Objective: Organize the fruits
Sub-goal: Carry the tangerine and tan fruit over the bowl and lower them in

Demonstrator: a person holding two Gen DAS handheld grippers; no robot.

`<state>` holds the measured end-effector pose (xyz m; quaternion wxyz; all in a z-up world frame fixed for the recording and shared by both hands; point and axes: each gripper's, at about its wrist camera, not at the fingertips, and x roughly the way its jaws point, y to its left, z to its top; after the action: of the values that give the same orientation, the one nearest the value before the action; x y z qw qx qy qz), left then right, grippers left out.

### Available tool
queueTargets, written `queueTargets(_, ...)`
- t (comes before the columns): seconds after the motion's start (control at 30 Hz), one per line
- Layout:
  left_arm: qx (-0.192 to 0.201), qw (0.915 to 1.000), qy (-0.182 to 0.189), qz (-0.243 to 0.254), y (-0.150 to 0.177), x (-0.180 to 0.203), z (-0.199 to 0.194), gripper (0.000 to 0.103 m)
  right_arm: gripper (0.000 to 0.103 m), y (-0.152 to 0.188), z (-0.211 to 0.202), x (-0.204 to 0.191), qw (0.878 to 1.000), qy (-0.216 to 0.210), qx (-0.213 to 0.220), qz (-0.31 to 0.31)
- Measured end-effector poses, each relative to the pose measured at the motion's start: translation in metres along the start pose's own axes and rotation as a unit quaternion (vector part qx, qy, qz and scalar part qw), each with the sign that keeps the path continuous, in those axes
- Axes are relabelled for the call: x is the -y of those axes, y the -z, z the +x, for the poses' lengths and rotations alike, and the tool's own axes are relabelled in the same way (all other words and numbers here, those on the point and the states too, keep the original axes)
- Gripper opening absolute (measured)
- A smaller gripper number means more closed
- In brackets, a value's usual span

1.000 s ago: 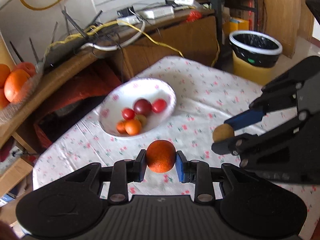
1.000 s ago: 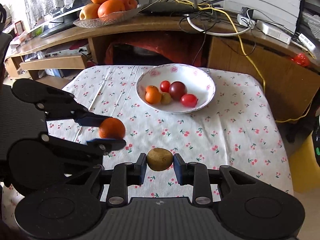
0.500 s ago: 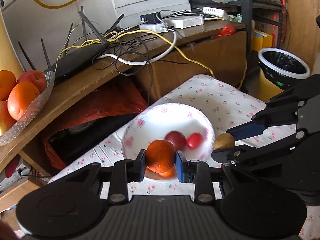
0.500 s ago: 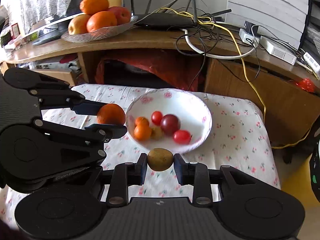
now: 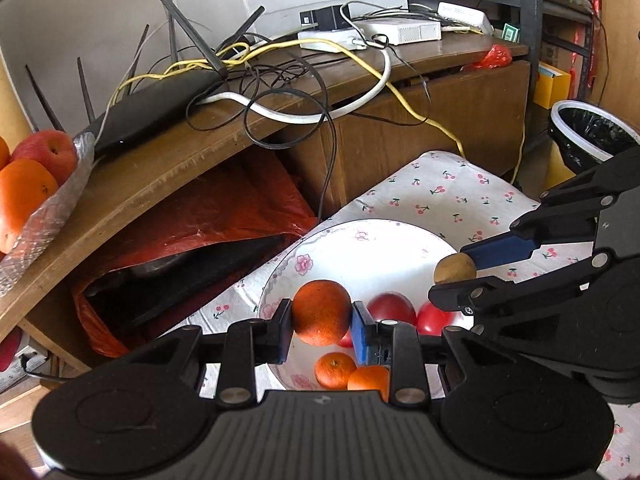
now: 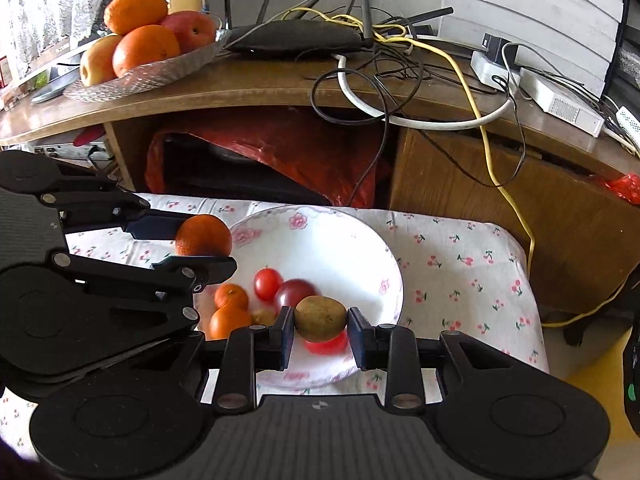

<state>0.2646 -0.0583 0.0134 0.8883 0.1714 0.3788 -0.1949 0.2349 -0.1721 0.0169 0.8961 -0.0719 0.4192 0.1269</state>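
My left gripper [image 5: 321, 330] is shut on an orange [image 5: 321, 312] and holds it over the near left rim of the white flowered bowl [image 5: 396, 252]. My right gripper [image 6: 320, 332] is shut on a brown kiwi [image 6: 320, 318] and holds it over the bowl's [image 6: 320, 240] near right part. The bowl holds two small oranges [image 6: 230, 314], a dark plum [image 6: 294, 292] and red tomatoes [image 6: 267, 283]. In the right wrist view the left gripper [image 6: 200, 244] with its orange [image 6: 203, 236] is at the bowl's left rim. In the left wrist view the right gripper [image 5: 460, 270] with its kiwi [image 5: 454, 268] is at the right.
The bowl sits on a cherry-print tablecloth [image 6: 460, 264]. Behind stands a wooden desk [image 6: 280, 84] with a router, tangled cables and a glass dish of oranges and apples [image 6: 140, 40]. A red bag [image 6: 280, 152] lies under the desk. A lined bin [image 5: 588, 136] stands at the right.
Both grippers have moved forward toward the desk with their fruits. The orange and the kiwi now hang over the bowl, which looks closer and lower in both views.
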Motion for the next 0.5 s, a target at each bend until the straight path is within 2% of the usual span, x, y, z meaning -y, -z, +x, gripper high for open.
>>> queueTargets(0.5,-0.023,0.9997,0.005,-0.007,0.002,-0.006,0.041,0.038,0.026,-0.008,0.041,0.012,1.0,0.006,-0.013,-0.001)
